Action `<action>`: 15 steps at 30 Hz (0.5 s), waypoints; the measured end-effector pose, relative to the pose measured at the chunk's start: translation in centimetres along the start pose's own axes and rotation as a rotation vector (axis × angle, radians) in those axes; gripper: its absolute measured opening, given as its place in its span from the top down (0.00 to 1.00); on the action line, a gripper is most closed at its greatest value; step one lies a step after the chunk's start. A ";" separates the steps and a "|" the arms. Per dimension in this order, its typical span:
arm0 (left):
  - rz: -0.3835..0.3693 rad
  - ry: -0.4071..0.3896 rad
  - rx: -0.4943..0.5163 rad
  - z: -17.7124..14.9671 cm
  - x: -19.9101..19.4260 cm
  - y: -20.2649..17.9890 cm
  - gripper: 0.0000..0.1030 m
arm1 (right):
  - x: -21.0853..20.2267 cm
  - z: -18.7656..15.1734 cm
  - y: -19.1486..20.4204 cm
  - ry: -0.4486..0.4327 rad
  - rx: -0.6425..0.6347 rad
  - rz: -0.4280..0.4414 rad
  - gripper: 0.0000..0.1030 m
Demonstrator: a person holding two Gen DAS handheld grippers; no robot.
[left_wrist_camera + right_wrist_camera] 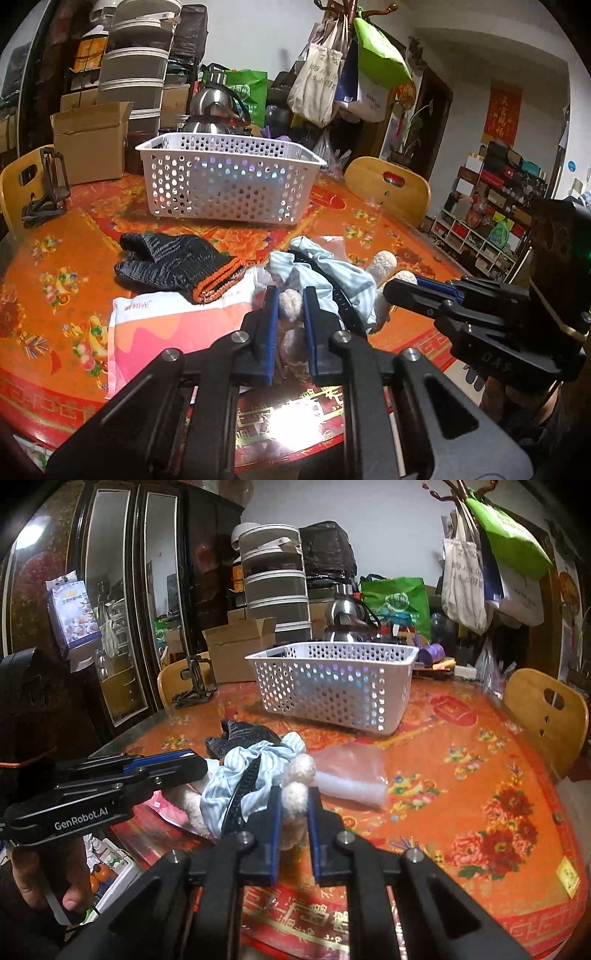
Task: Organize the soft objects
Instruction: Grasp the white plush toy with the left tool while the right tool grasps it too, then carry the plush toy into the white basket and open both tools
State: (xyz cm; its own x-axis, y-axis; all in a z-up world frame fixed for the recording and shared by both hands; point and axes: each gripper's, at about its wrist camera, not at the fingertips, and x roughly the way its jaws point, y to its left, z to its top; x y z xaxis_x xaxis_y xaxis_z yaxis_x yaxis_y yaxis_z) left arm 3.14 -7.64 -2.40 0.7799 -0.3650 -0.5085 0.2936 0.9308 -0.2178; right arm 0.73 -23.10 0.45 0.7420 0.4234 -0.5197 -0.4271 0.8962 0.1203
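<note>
A cream plush toy (384, 264) in a pale blue striped garment (243, 775) with a black strap lies on the table's near side. My left gripper (290, 295) is shut on one fuzzy limb of the toy. From the right, my right gripper (294, 794) is shut on another of its limbs. Each gripper shows in the other's view: the right gripper (391, 288) beside the toy, the left gripper (201, 764) at its far side. A black knit glove (177, 266) with an orange cuff rests on a white and pink packet (173, 332). Behind stands a white perforated basket (229, 177).
A clear plastic bag (351, 771) lies right of the toy. The round table has an orange floral cover (480, 794). A cardboard box (92, 144), a steel kettle (218, 107) and stacked containers crowd its far edge. Wooden chairs (546, 716) stand around it.
</note>
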 end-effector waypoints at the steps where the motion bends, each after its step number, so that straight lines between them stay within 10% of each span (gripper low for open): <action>1: -0.002 -0.005 0.001 0.1 -0.2 0.0 0.89 | 0.0 0.2 0.0 -0.002 -0.002 0.000 0.89; 15: -0.030 -0.048 0.016 5.9 0.1 0.4 0.89 | 1.0 6.2 -1.3 -0.036 0.003 0.011 0.89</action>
State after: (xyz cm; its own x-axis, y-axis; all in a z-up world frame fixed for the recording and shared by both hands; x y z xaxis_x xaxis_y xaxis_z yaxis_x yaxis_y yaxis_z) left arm 6.58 -7.19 2.39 0.7960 -0.3913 -0.4618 0.3253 0.9199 -0.2188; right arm 5.25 -22.99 5.00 0.7558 0.4374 -0.4873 -0.4335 0.8920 0.1282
